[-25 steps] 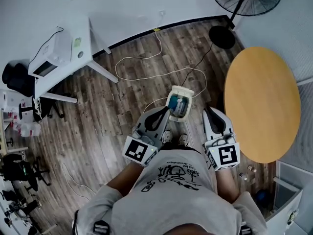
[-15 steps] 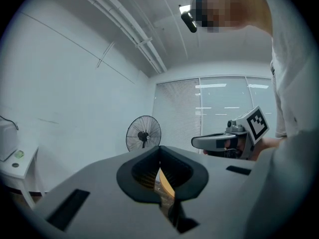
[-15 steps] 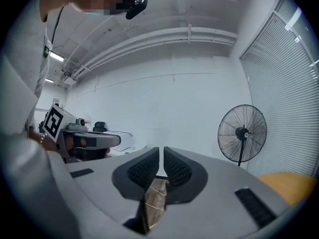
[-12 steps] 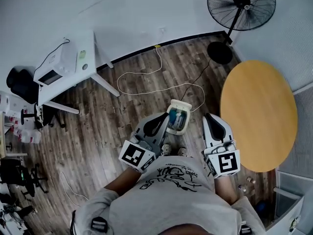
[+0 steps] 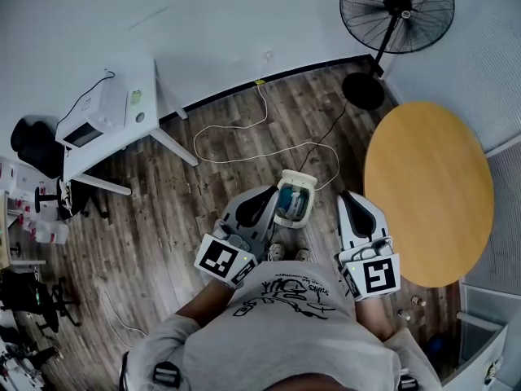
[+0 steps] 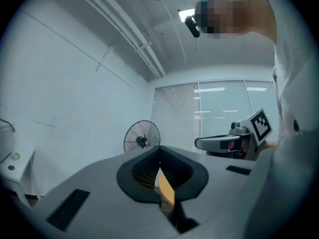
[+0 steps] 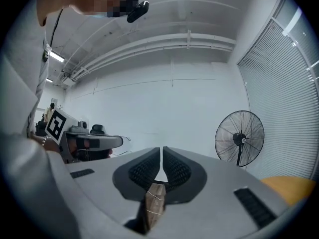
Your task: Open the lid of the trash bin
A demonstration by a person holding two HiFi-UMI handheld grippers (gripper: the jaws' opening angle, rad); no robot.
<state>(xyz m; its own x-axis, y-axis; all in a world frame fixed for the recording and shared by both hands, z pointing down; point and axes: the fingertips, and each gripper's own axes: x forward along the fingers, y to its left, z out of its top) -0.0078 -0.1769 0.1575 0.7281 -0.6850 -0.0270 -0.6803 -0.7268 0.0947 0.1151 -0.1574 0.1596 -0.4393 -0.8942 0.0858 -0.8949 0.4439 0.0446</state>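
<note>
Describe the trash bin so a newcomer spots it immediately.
Find the round yellow table. Just left of it, ahead of the person's shoes, the trash bin stands between the left gripper and right gripper. It is small and cream-white with a bluish inside, while both grippers are grey.

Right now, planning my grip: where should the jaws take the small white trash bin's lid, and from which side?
Its free upper edge, from your near side. The white lid appears to stand raised at the far rim of the small white trash bin, leaving that thin edge exposed to pinch.
</note>
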